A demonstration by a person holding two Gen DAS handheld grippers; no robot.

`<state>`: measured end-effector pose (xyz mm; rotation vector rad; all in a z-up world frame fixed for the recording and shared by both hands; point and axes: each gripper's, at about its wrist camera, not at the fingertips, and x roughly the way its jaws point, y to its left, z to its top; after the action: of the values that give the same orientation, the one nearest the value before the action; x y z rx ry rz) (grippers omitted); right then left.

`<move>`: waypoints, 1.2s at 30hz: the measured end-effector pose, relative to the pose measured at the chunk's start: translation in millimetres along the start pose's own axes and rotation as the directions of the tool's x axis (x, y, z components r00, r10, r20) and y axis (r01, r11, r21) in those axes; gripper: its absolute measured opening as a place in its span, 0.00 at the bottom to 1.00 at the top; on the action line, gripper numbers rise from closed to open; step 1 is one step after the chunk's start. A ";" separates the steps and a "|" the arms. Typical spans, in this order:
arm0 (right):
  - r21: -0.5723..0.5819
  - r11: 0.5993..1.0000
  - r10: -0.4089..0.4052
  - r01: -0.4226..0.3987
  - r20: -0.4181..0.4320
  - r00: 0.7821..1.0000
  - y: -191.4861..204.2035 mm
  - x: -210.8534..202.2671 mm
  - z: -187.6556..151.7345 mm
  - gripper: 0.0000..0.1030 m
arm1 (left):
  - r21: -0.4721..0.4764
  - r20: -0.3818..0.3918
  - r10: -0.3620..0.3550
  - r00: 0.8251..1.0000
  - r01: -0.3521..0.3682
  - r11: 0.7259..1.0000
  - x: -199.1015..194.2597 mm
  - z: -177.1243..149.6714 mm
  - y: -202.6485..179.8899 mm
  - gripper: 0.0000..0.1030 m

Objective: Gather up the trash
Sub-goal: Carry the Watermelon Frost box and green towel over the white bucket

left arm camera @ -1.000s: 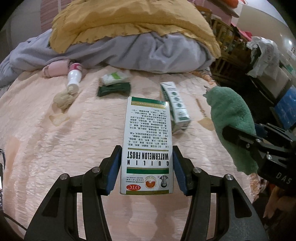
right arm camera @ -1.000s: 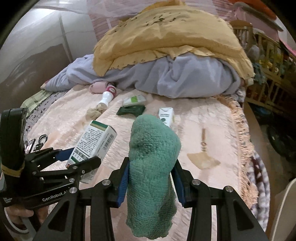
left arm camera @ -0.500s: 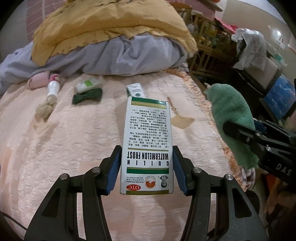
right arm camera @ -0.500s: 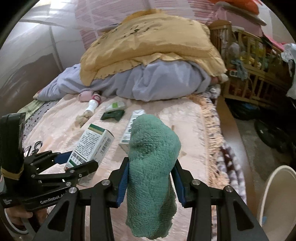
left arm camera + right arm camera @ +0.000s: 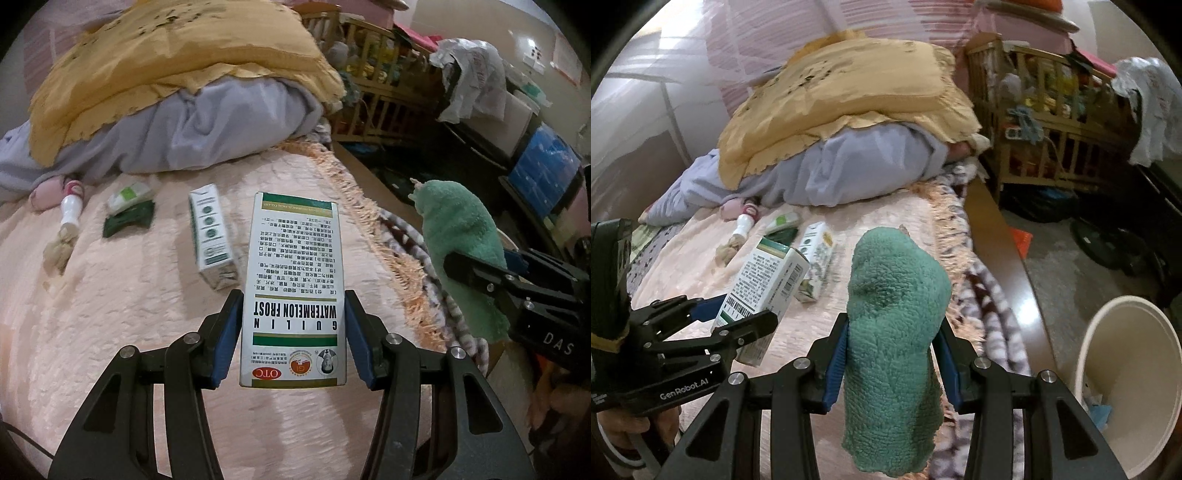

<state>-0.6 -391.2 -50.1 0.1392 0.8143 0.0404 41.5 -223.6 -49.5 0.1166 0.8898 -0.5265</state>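
Observation:
My left gripper [image 5: 293, 336] is shut on a white and green medicine box [image 5: 295, 280] printed "Watermelon Frost", held above the pink bedspread [image 5: 110, 314]. The same medicine box [image 5: 764, 280] shows at the left of the right wrist view, in the left gripper [image 5: 738, 325]. My right gripper [image 5: 892, 354] is shut on a green fluffy cloth [image 5: 894, 306], which hangs below the jaws. The green cloth [image 5: 458, 236] and right gripper [image 5: 480, 273] appear at the right of the left wrist view, past the bed's fringed edge. A white waste bin [image 5: 1126, 387] stands on the floor at lower right.
On the bed lie a second small green and white box [image 5: 212, 236], a dark green packet [image 5: 127, 223], a white packet [image 5: 129, 192], a small white bottle [image 5: 70, 210] and a beige scrap [image 5: 59, 249]. A yellow blanket over grey bedding [image 5: 184, 92] fills the back. A wooden crib [image 5: 1045, 122] stands right.
Both grippers have swung to the right with their loads, toward the bed's fringed edge. The white bin has come into the right wrist view at lower right.

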 end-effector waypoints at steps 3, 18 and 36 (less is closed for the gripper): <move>0.023 1.000 -0.015 0.015 0.004 1.000 -15.1 -5.5 -4.4 0.40 | 0.026 -0.003 -0.011 1.000 0.011 1.000 4.7 4.4 -15.0 0.50; 0.171 0.979 -0.114 0.108 0.022 0.993 -102.4 -41.3 -25.2 0.40 | 0.143 -0.024 -0.104 0.994 0.106 0.984 27.5 21.2 -94.2 0.50; 0.323 0.920 -0.235 0.221 0.002 0.972 -192.4 -75.0 -56.6 0.42 | 0.219 -0.093 -0.264 0.960 0.278 0.935 53.2 31.6 -179.1 0.50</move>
<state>-96.6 -582.4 -61.1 0.3506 0.7875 -0.3169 4.5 -409.5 -49.3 0.2241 0.9087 -0.8891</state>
